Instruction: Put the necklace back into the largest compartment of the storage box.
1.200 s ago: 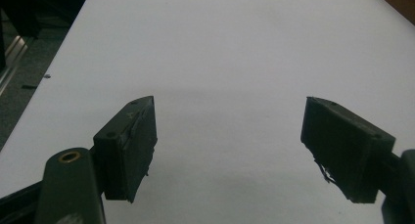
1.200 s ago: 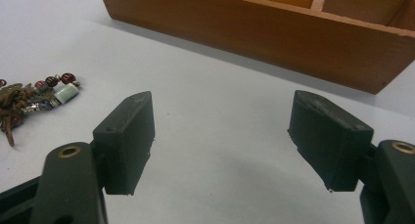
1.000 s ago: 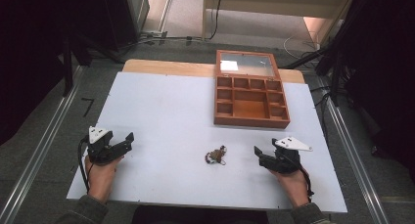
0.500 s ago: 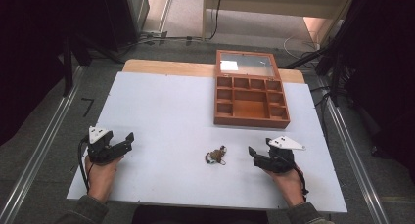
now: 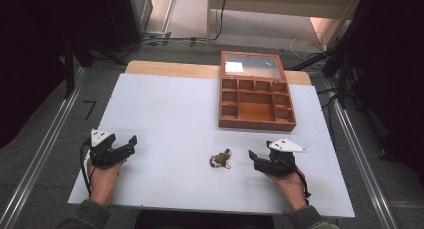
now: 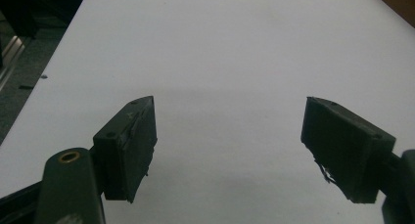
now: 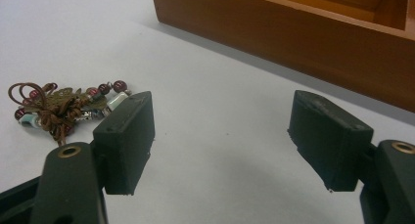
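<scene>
A small tangle of brown cord and red and pale beads (image 5: 220,160) lies on the white table (image 5: 165,109) near its front middle. My right gripper (image 5: 253,158) is open just to the right of it, pointing left, with a short gap between them. In the right gripper view the beaded tangle (image 7: 58,106) lies beyond the left jaw, and nothing sits inside the right gripper (image 7: 220,131). My left gripper (image 5: 133,143) rests open at the front left, far from the beads. In the left gripper view that gripper (image 6: 230,136) spans bare table.
A wooden box (image 5: 256,105) with several empty compartments stands at the back right, its glass lid (image 5: 252,66) folded open behind it. The box's front wall (image 7: 293,28) runs close ahead of the right gripper. Metal rails and dark floor flank the table.
My right gripper has slid left toward the beaded tangle, closing most of the gap. The left gripper and the beads have not moved.
</scene>
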### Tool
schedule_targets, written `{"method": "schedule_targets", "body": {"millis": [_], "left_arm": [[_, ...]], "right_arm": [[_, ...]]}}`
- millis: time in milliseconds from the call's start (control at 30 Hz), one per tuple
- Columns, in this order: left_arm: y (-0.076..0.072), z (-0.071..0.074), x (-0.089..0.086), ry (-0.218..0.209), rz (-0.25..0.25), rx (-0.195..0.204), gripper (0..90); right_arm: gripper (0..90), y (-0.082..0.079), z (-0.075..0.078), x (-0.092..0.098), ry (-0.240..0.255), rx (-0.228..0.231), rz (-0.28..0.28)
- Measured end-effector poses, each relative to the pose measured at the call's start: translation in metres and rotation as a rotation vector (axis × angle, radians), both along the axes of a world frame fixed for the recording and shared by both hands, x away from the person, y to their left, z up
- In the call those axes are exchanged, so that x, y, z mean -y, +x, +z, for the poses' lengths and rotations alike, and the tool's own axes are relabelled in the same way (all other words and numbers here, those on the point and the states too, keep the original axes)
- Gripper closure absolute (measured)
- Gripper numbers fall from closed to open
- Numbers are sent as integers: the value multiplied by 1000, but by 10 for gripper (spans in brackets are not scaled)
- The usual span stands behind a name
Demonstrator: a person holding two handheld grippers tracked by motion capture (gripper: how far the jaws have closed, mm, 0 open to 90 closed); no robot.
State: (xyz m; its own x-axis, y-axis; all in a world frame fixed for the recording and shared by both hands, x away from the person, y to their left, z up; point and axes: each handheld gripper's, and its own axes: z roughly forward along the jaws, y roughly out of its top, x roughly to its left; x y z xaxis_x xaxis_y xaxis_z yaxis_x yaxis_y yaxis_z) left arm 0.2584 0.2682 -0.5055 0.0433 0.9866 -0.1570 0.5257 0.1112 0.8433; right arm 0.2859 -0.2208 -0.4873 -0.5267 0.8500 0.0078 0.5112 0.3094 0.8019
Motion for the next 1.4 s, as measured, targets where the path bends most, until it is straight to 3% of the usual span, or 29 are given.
{"method": "schedule_targets", "body": {"millis": [1400], "left_arm": [[0, -1, -1, -9, -4, -2, 211]], "right_arm": [[237, -2, -1, -38, 9, -7, 96]]}}
